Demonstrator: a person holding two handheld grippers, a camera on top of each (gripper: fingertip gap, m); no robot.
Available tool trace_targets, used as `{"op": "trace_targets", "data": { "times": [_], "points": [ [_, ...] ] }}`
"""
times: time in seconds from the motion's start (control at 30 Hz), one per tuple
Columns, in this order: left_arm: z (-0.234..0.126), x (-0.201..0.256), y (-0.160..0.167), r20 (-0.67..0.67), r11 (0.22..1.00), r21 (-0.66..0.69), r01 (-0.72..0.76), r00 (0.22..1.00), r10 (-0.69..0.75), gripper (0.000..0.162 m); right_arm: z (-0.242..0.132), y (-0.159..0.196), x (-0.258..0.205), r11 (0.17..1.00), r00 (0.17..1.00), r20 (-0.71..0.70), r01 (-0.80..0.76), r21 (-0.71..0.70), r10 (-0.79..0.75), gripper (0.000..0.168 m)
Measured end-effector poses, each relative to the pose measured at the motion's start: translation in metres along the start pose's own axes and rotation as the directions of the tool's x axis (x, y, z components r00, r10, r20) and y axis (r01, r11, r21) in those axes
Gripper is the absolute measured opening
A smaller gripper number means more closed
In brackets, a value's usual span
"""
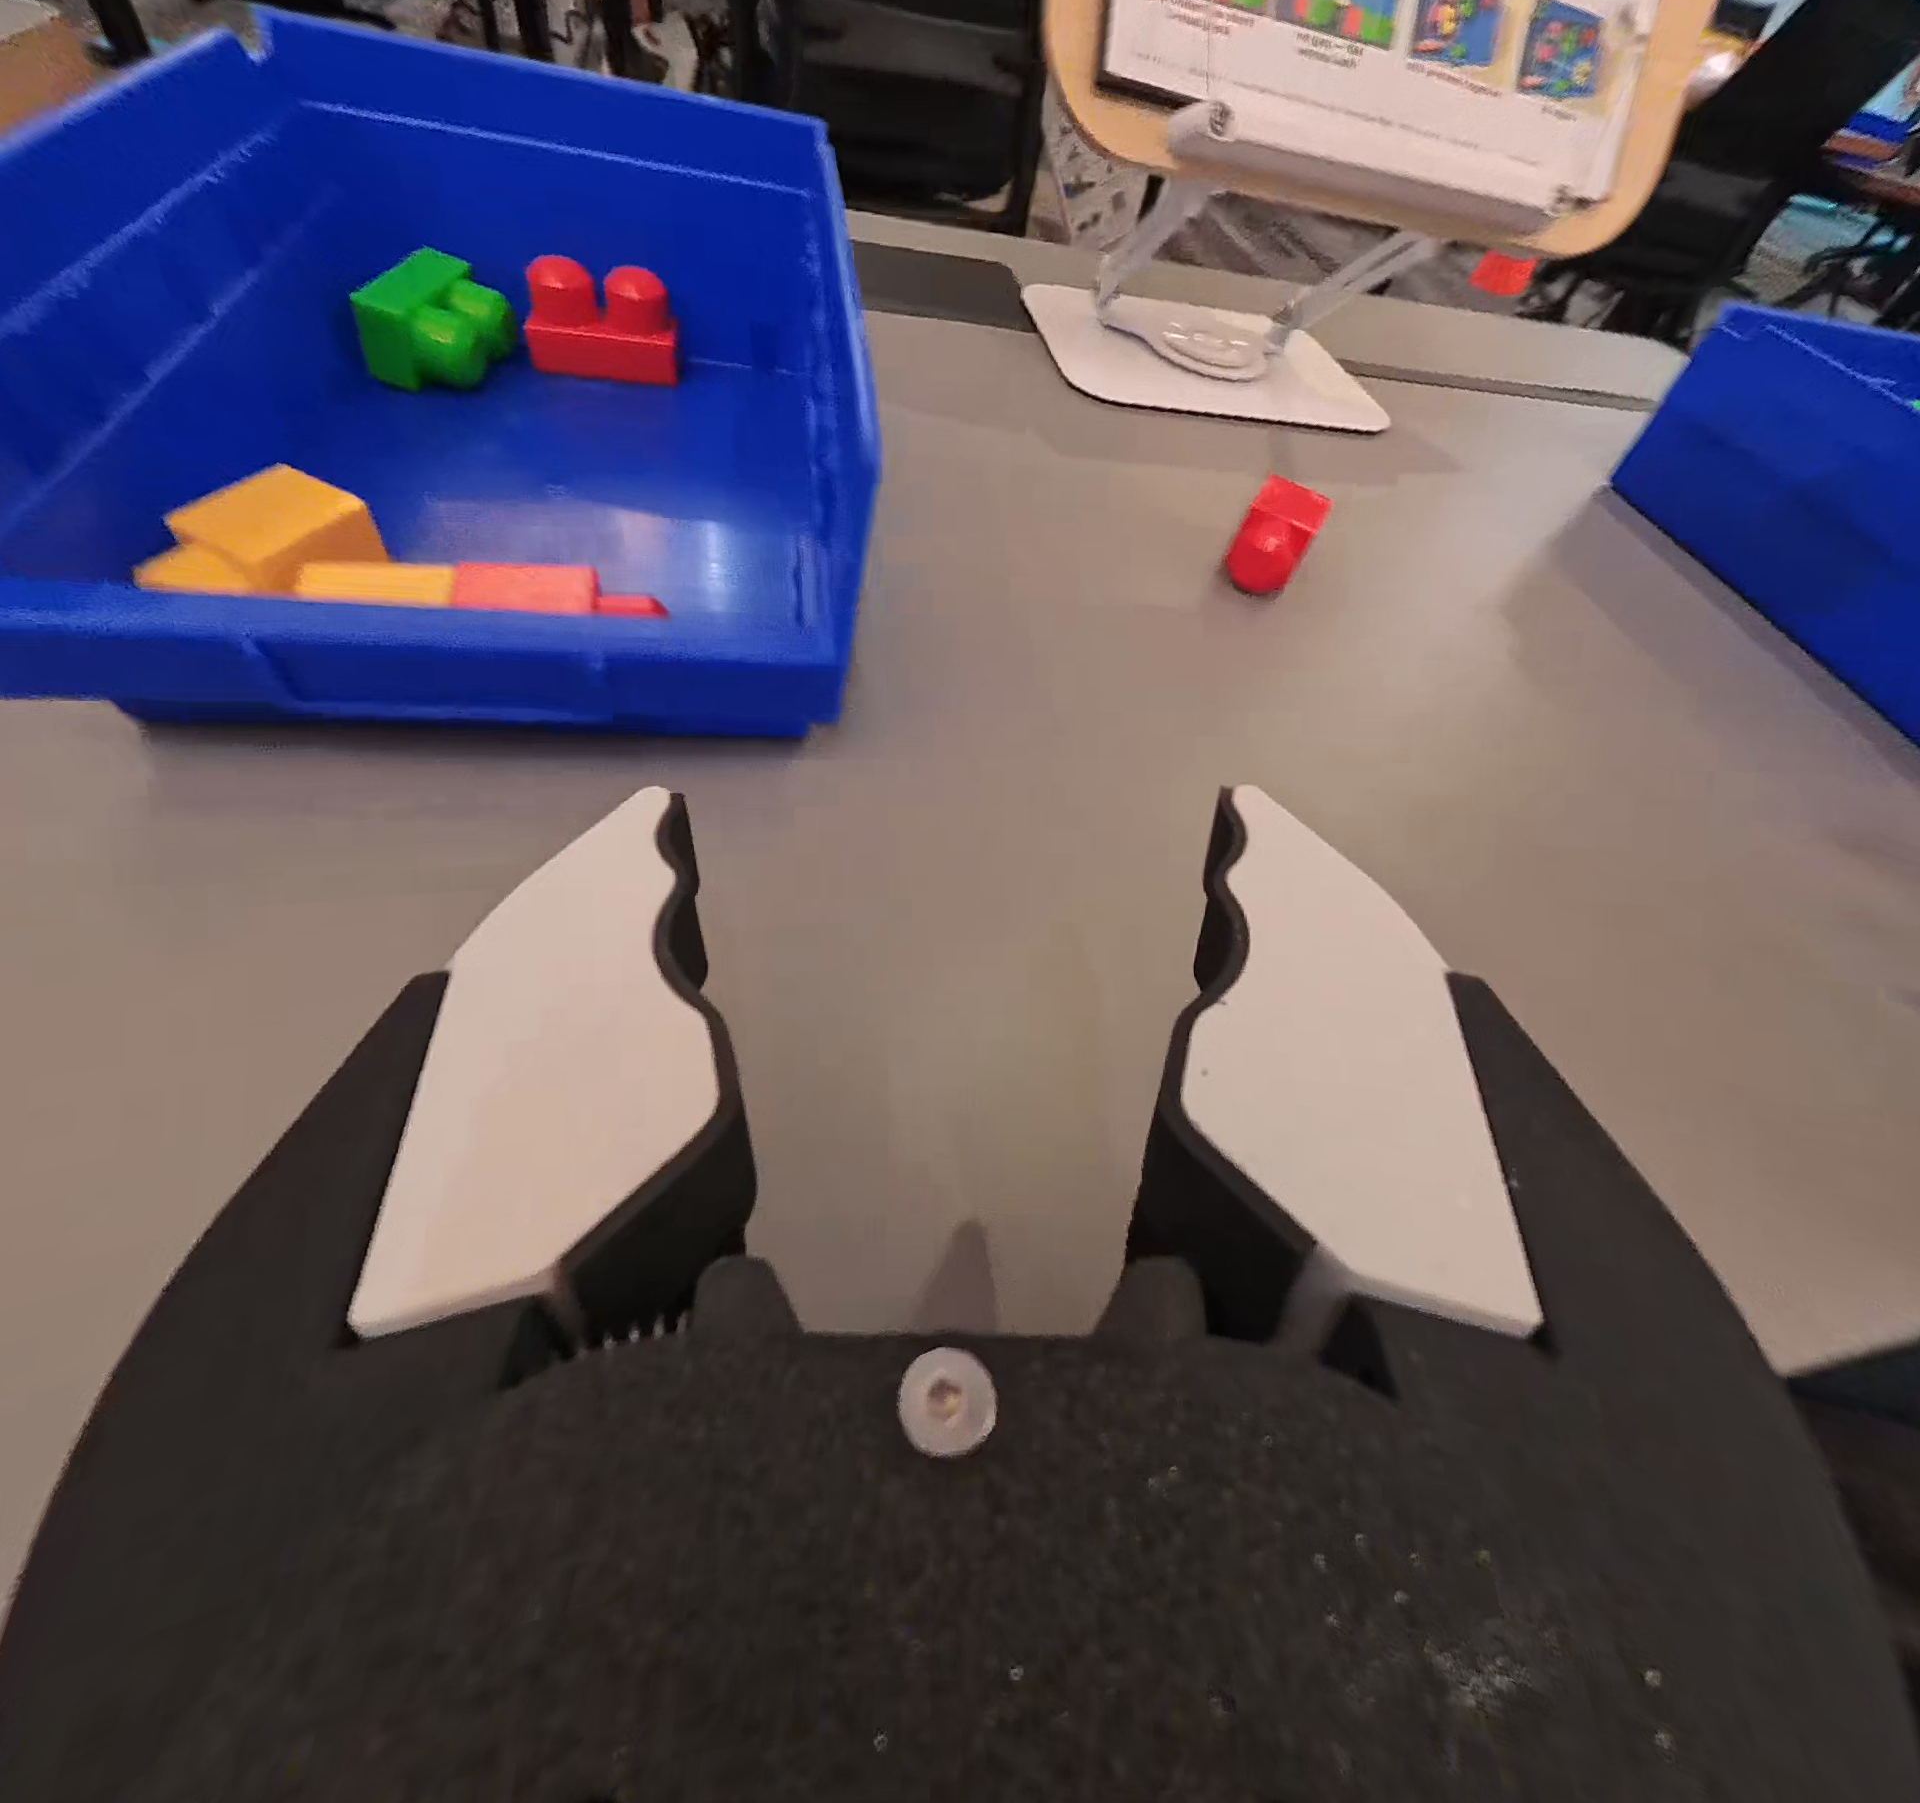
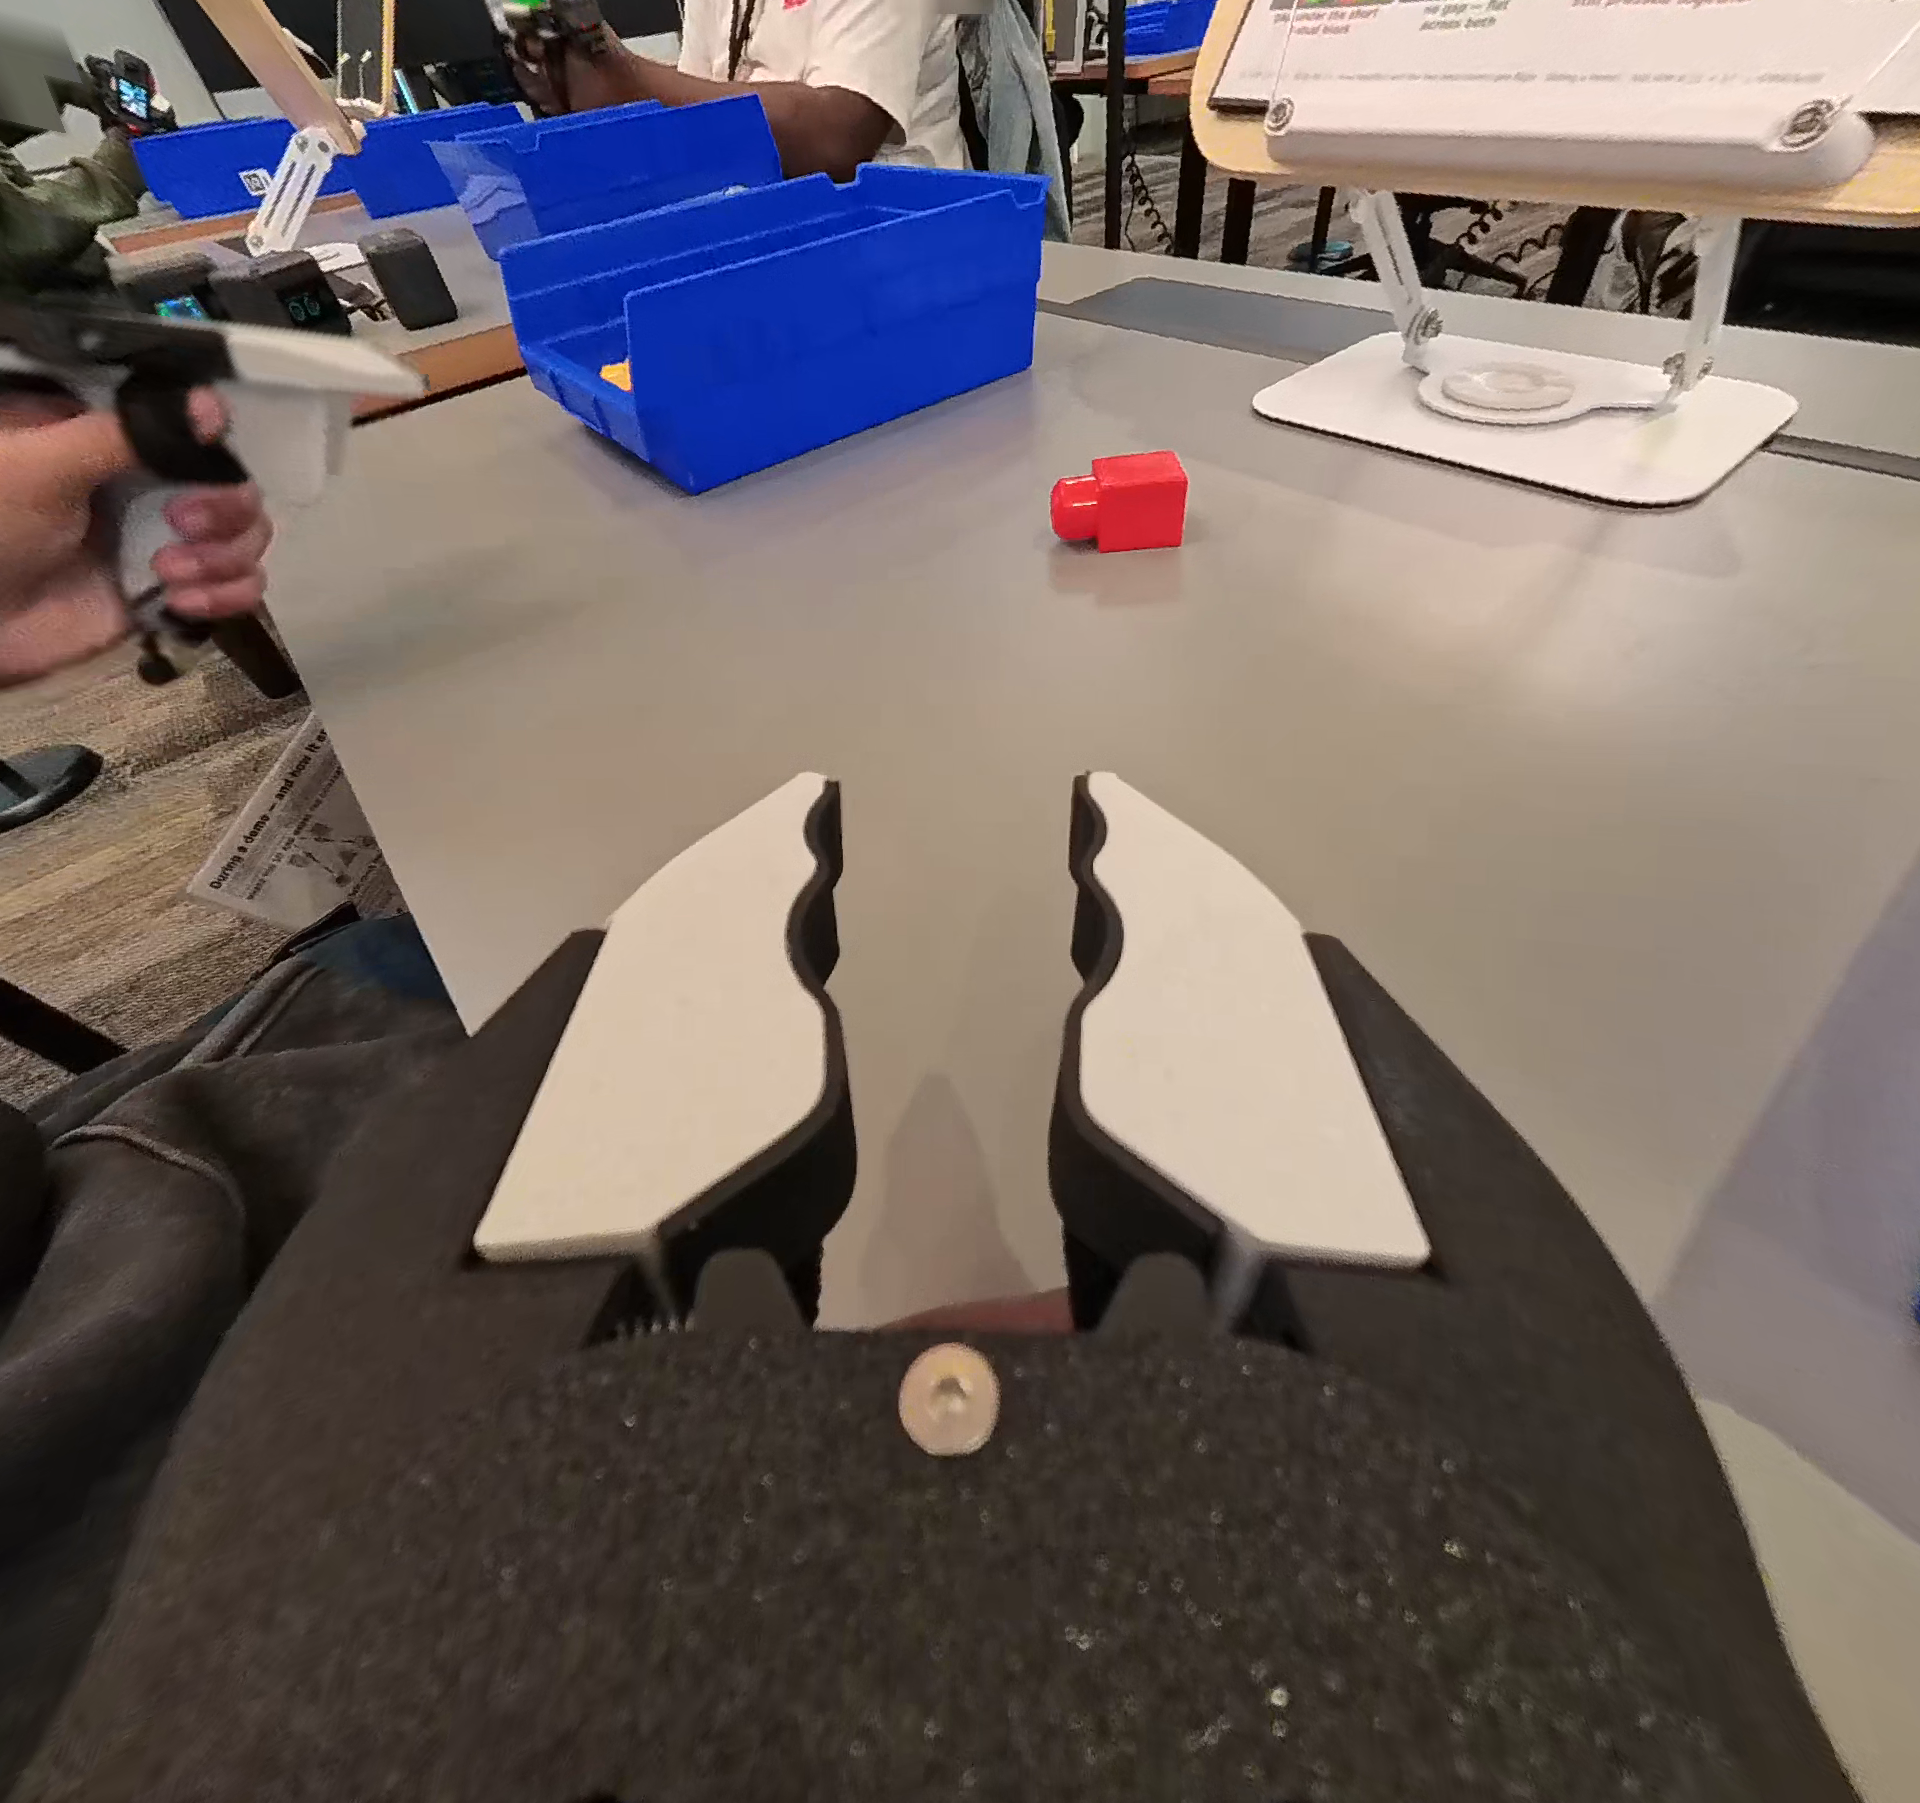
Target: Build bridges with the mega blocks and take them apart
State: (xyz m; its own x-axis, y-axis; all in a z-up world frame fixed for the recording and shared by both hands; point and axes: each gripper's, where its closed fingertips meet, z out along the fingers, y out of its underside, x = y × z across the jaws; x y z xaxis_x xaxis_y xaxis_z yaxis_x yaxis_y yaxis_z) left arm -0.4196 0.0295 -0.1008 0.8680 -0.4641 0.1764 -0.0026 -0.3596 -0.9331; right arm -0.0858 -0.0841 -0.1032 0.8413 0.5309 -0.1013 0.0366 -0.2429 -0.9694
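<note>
A small red one-stud block (image 1: 1276, 535) lies on its side on the grey table (image 1: 1039, 662); it also shows in the right wrist view (image 2: 1127, 501). A blue bin (image 1: 821, 465) at the left holds a green block (image 1: 426, 319), a red two-stud block (image 1: 601, 325), yellow blocks (image 1: 275, 527) and a red-orange block (image 1: 525, 587). My left gripper (image 1: 951, 803) is open and empty above the table, well short of the loose red block. My right gripper (image 2: 954, 787) is open and empty, also short of that block. The left gripper shows at the left edge of the right wrist view (image 2: 312, 361), held by a hand.
A second blue bin (image 1: 1787, 496) stands at the right edge. A tilted board with an instruction sheet on a white stand (image 1: 1216, 361) is at the table's back; it also shows in the right wrist view (image 2: 1517, 403). A person and more blue bins (image 2: 260, 158) are at another table behind.
</note>
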Motion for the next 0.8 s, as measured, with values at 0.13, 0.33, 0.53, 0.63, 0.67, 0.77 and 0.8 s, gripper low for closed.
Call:
{"op": "trace_targets", "data": {
  "times": [0.13,0.33,0.53,0.63,0.67,0.77,0.8],
  "points": [
    [0.040,-0.040,-0.039,0.033,0.998,-0.050,-0.023,0.999,0.025,0.089,0.005,0.001,-0.002,1.000,1.000,0.004,0.022,-0.013,-0.022,0.042],
    [0.144,-0.099,-0.096,0.102,0.980,-0.175,-0.092,0.989,0.111,0.087,0.008,0.004,-0.003,0.999,0.999,0.002,0.041,-0.029,-0.041,0.042],
    [0.245,-0.134,-0.116,0.143,0.969,-0.246,-0.023,0.988,0.059,0.082,0.008,0.007,0.001,0.996,0.996,-0.027,0.081,-0.046,-0.082,0.041],
    [0.281,-0.142,-0.108,0.146,0.951,-0.308,-0.033,0.986,0.082,0.083,0.007,0.010,0.004,0.994,0.995,-0.039,0.093,-0.059,-0.095,0.041],
    [0.291,-0.145,-0.102,0.150,0.942,-0.334,-0.033,0.985,0.087,0.083,0.007,0.011,0.004,0.994,0.994,-0.042,0.094,-0.060,-0.097,0.041],
    [0.311,-0.156,-0.081,0.174,0.906,-0.423,-0.021,0.979,0.104,0.085,0.007,0.011,0.006,0.995,0.996,-0.040,0.081,-0.060,-0.083,0.041],
    [0.316,-0.157,-0.076,0.170,0.900,-0.435,-0.018,0.980,0.102,0.085,0.007,0.011,0.007,0.996,0.996,-0.039,0.073,-0.058,-0.075,0.041]
  ]
}}
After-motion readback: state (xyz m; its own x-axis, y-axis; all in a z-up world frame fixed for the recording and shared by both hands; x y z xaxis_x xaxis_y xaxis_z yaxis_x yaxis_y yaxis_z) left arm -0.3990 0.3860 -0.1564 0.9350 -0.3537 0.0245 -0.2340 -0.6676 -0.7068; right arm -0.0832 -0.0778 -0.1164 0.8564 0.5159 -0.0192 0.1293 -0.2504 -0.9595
